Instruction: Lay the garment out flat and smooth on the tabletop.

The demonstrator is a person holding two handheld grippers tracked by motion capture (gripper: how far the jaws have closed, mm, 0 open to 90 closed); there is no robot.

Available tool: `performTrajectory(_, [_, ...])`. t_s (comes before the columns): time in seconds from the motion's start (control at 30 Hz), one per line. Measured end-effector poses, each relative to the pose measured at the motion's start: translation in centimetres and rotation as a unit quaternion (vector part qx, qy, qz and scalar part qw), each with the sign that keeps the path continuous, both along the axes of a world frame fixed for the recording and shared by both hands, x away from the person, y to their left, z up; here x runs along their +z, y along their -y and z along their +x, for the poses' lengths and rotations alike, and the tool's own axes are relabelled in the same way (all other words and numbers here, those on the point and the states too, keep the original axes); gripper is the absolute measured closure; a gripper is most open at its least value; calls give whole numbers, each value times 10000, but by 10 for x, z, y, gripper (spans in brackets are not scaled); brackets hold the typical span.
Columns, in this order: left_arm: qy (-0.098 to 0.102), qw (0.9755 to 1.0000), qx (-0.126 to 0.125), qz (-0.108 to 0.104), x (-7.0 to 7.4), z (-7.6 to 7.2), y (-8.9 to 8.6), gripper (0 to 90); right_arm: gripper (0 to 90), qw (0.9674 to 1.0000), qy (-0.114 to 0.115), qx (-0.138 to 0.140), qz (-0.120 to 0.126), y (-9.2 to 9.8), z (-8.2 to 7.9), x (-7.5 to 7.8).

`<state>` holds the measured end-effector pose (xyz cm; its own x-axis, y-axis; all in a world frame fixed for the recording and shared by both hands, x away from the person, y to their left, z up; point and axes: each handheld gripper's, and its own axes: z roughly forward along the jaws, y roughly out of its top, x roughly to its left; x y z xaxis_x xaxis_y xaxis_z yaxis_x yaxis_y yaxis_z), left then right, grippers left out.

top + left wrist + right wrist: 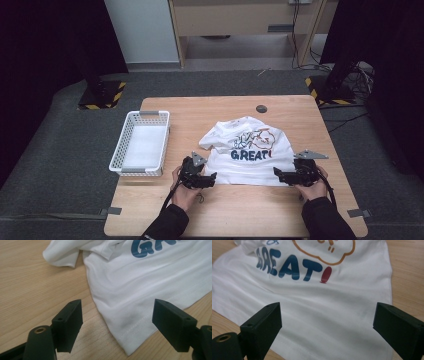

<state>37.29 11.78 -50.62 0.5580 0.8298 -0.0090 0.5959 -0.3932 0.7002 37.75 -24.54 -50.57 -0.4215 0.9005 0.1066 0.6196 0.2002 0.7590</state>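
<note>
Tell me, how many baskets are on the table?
1. The white basket sits at the table's left edge, beside the white T-shirt and just beyond the left gripper. None seems hidden.

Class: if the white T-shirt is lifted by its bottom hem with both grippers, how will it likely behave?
The T-shirt is thin cloth, already wrinkled with a sleeve folded over, so it will probably hang limp and drape. It looks light and should lift easily. Pushed across the smooth wooden table, it would more likely bunch up than slide whole.
</note>
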Motion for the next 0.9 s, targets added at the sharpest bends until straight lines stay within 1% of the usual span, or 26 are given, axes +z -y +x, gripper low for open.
performTrajectory(0.07, [-58,10000,-9,62,-3,2,2,253,82,9999,-88,11,-131,-3,1,-3])
performTrajectory(0.2, [-106,9998,-27,157,-8,4,5,261,85,9992,-255,69,-296,-10,2,-8])
performTrajectory(0.3, [-124,9995,-35,299,-11,5,6,263,85,9987,-346,104,-360,-14,4,-11])
performTrajectory(0.4, [-186,9990,-37,397,-13,6,7,267,85,9979,-445,124,-463,-16,6,-15])
performTrajectory(0.53, [-155,9990,-65,414,-15,5,7,277,86,9965,-591,115,-584,-18,9,-21])
performTrajectory(0.63, [-170,9991,-84,377,-15,4,6,277,84,9960,-586,128,-667,-20,8,-23])
performTrajectory(0.77, [-171,9996,-70,225,-18,1,1,271,71,9953,-542,167,-783,-21,5,-24])
performTrajectory(0.83, [-148,9995,-91,272,-17,-4,0,269,62,9949,-540,202,-832,-22,3,-24])
performTrajectory(0.9, [-121,9990,-122,409,-16,-10,1,266,55,9947,-553,248,-833,-23,-1,-24])
